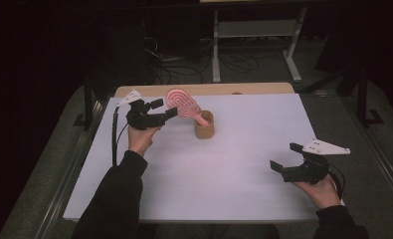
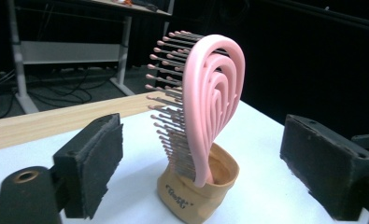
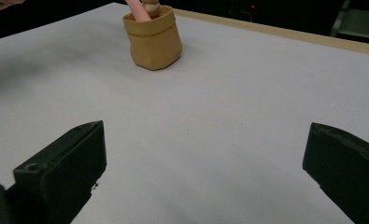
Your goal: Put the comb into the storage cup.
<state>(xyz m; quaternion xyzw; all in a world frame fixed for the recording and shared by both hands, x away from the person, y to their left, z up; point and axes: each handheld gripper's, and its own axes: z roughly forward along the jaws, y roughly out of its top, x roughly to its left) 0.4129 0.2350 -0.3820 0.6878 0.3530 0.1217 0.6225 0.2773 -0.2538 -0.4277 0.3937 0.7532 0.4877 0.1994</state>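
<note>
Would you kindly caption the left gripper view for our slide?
Open left hand-held gripper facing a pink hairbrush standing in a tan cup.

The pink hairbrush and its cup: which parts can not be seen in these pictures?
- Handle end of the hairbrush: hidden inside the cup, left gripper view.
- Brush head: cut off by the top edge, right gripper view.
- Print on the cup: too small to read, left gripper view.
- Cup's bottom: cut off by the lower edge, left gripper view.

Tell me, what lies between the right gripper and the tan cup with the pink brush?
Nothing: in the right gripper view, bare white table runs from the open right gripper up to the tan cup holding the pink brush.
</note>
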